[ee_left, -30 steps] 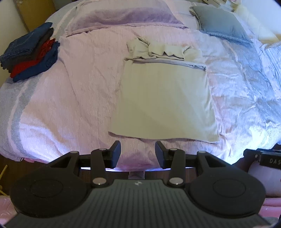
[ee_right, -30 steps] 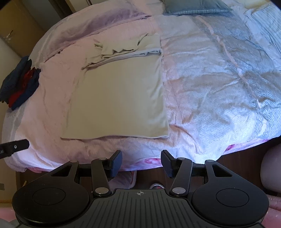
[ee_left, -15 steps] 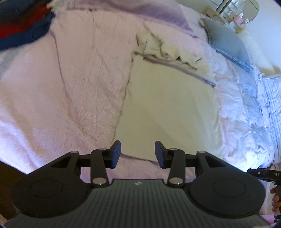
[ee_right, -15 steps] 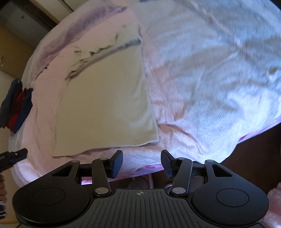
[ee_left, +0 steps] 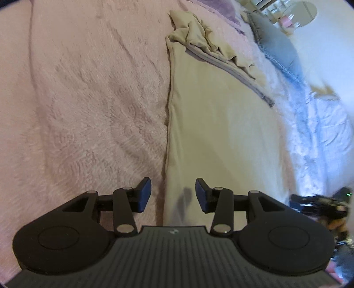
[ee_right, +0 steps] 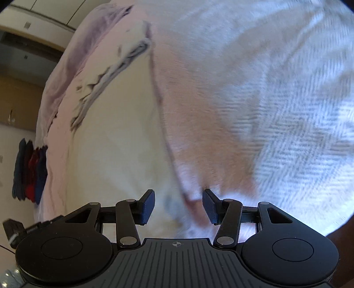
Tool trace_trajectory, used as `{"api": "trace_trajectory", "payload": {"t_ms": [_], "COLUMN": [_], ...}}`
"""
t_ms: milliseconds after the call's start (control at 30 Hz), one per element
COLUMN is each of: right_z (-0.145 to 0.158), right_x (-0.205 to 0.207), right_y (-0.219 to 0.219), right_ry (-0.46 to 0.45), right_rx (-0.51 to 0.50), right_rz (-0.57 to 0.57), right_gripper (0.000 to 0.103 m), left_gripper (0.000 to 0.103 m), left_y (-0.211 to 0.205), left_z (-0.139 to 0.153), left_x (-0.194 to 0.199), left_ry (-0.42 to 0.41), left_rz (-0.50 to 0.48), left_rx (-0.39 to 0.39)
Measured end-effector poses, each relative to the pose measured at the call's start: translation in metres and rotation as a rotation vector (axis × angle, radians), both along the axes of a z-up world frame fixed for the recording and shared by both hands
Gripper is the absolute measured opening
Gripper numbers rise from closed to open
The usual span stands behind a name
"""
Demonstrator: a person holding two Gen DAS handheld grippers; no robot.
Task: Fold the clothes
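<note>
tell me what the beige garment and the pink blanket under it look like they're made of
Beige garment: looks like a thin, smooth knit, perhaps cotton jersey; matte, lying flat with soft crumples at its far end. Exact fibre cannot be told.

Pink blanket: looks like plush fleece or a similar fuzzy pile; its surface shows brushed, swirled nap marks.

Tool pads: dark, ribbed, likely rubber or plastic.

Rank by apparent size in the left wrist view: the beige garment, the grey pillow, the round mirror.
1. beige garment, by far the largest, though its near end is magnified by closeness to the camera.
2. grey pillow.
3. round mirror, smallest; it sits farthest away, so true size is unsure.
</note>
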State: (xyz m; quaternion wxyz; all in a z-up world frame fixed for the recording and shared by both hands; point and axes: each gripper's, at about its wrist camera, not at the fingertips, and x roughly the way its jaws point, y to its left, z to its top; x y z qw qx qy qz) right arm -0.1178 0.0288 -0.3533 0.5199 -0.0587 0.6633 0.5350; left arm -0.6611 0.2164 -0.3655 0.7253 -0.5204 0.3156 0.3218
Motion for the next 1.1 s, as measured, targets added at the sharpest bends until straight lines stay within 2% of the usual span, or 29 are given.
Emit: {"api": "trace_trajectory", "payload": {"t_ms": [100,200,267,333,467,500,533,567,600,700,767,933,1100], "right_z": [-0.017,-0.034,-0.043,-0.042,-0.042,-0.042,-0.042,-0.041,-0.041,-0.031,-0.019,0.012,0.037], "right_x": [0.010,0.020,0.025,0.024,0.023,0.022,0.022,0.022,0.021,0.020,0.015,0.015,0.016], "right_y": [-0.002,-0.003,-0.004,-0.005,-0.007,-0.008,-0.008,-0.009,-0.009,-0.012,-0.014,-0.033,-0.055], "right_ry": [0.068,0.136,0.174,0.176,0.181,0.183,0.184,0.185,0.186,0.144,0.113,0.091,0.109], "right_rx": [0.011,0.022,0.030,0.040,0.059,0.064,0.069,0.074,0.078,0.127,0.158,0.214,0.262], "right_rz": [-0.024,-0.048,-0.058,-0.040,-0.005,0.003,0.012,0.021,0.029,0.068,0.084,0.070,0.038], "right_gripper": [0.052,0.052,0.052,0.052,0.052,0.052,0.042,0.028,0.006,0.003,0.003,0.001,0.001], "left_gripper": [0.038,0.036,0.027,0.012,0.008,0.004,0.003,0.003,0.003,0.002,0.002,0.002,0.002], "left_y": [0.004,0.003,-0.002,-0.008,-0.020,-0.022,-0.023,-0.025,-0.027,-0.037,-0.043,-0.059,-0.086], "left_z": [-0.012,-0.018,-0.020,-0.022,-0.025,-0.024,-0.023,-0.021,-0.018,-0.006,0.004,0.029,0.051], "left_x": [-0.008,-0.010,-0.009,-0.009,-0.014,-0.015,-0.014,-0.013,-0.011,-0.010,-0.017,-0.031,-0.039], "left_ry": [-0.103,-0.152,-0.159,-0.156,-0.166,-0.170,-0.165,-0.153,-0.139,-0.103,-0.116,-0.164,-0.171], "left_rz": [0.005,-0.023,-0.047,-0.061,-0.062,-0.057,-0.058,-0.064,-0.068,-0.080,-0.057,0.006,-0.004], "left_rx": [-0.045,-0.072,-0.072,-0.060,-0.056,-0.056,-0.046,-0.030,-0.007,0.085,0.122,0.183,0.213]}}
